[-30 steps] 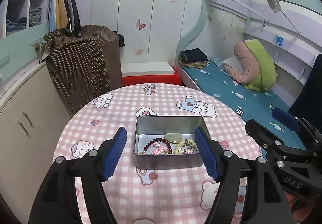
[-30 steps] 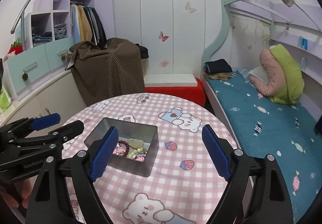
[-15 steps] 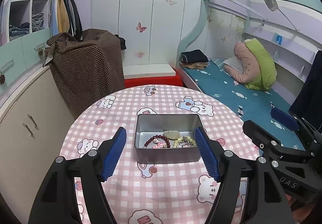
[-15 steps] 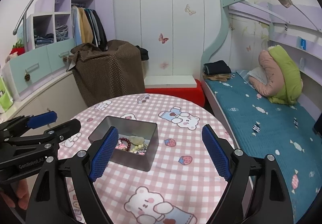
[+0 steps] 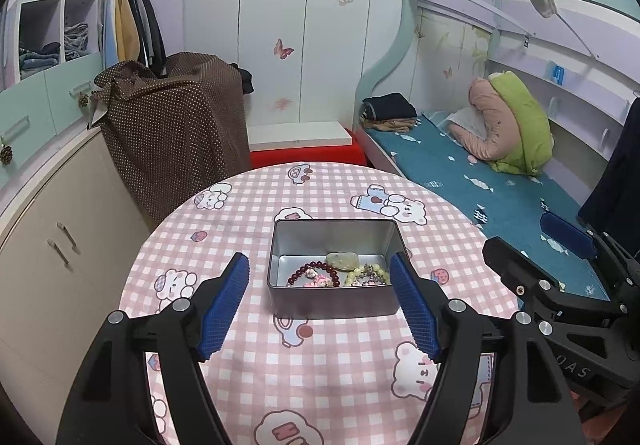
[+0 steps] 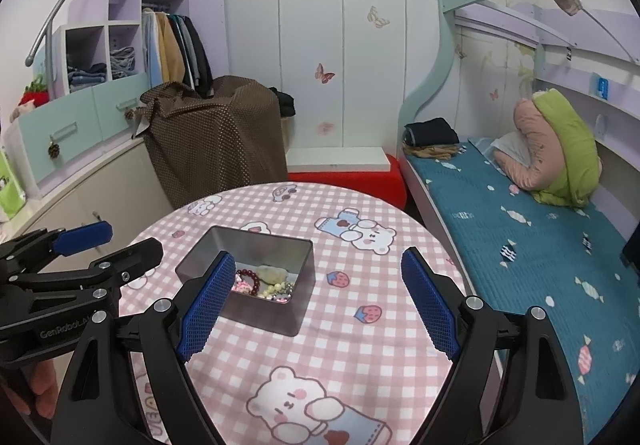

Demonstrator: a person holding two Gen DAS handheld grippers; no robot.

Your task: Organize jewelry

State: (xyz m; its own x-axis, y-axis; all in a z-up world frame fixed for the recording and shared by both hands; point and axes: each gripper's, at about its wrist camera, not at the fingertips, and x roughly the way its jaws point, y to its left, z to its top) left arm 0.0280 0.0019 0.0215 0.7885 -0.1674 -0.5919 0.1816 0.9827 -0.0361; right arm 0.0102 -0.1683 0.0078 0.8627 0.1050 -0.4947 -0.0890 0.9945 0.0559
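— Several strands heaped in rectangular silver metal tin (image 5: pixel 334 241) mid-table: dark red beaded bracelet (image 5: pixel 316 271), pale cream bead strand (image 5: pixel 366 275), flat greenish stone pendant (image 5: pixel 342 260), small pink charms.

— Handling?

— Probably light, limp, slippery; prone to tangling. Best pinched across one loop of beads, pendant by its edges.

— Surroundings?

— Tin walls likely thin and stiff, inclined to slide on pink checked bear-print tablecloth (image 5: pixel 340 357).

— Grippers?

— Left gripper (image 5: pixel 322 305) spread wide, empty, framing tin. Right gripper (image 6: pixel 316 299) likewise wide apart, empty, just right of tin.
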